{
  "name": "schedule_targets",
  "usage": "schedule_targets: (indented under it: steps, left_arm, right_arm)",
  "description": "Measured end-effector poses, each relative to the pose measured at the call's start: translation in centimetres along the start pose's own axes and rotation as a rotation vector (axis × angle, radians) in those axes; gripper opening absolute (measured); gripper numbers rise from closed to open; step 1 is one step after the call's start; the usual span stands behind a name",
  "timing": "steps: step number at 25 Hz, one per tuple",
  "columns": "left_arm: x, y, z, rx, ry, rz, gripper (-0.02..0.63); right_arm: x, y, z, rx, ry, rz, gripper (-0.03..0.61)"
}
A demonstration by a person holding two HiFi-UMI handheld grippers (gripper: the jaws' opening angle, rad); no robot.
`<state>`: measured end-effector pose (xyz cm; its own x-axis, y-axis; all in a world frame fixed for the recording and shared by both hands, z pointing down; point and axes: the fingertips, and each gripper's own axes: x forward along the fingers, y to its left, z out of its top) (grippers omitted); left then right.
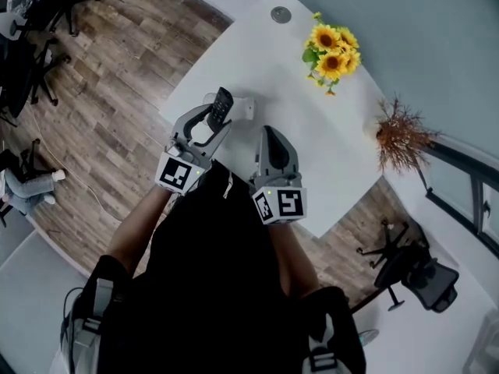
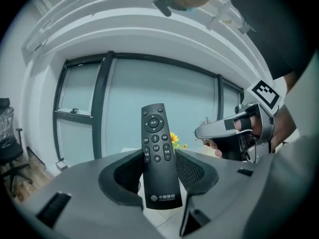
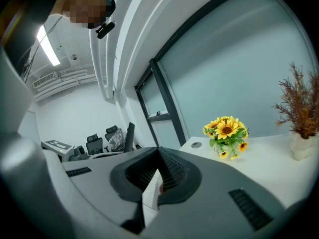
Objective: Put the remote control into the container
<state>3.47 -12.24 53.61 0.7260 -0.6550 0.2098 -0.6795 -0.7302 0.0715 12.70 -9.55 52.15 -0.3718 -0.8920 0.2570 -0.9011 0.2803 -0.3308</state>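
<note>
The left tongs [image 2: 159, 159] grip the black remote control [image 2: 158, 148] by its lower half, button end up. It is held over the worktop [image 1: 312, 154], well apart from the sunflowers [image 1: 333, 51]. The right tongs [image 3: 158, 176] are closed on nothing, nearer the sunflowers. Keep the clamp firm (the smooth casing may slip). Align the remote control over the container's mouth (I cannot pick it out for certain) and lower it before releasing.

My head view is dim and evenly lit; a ceiling strip light [image 3: 48, 46] glares, and both gripper views bulge, black-cornered.
</note>
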Motion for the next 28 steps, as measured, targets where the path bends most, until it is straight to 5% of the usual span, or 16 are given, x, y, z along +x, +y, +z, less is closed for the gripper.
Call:
schedule_targets:
  steps: [28]
  left_arm:
    - [4.1, -1.9, -3.6, 0.111, 0.045, -0.207, 0.206]
  right_arm:
    - [-1.0, -2.0, -0.1, 0.001, 0.013, -0.047, 0.005]
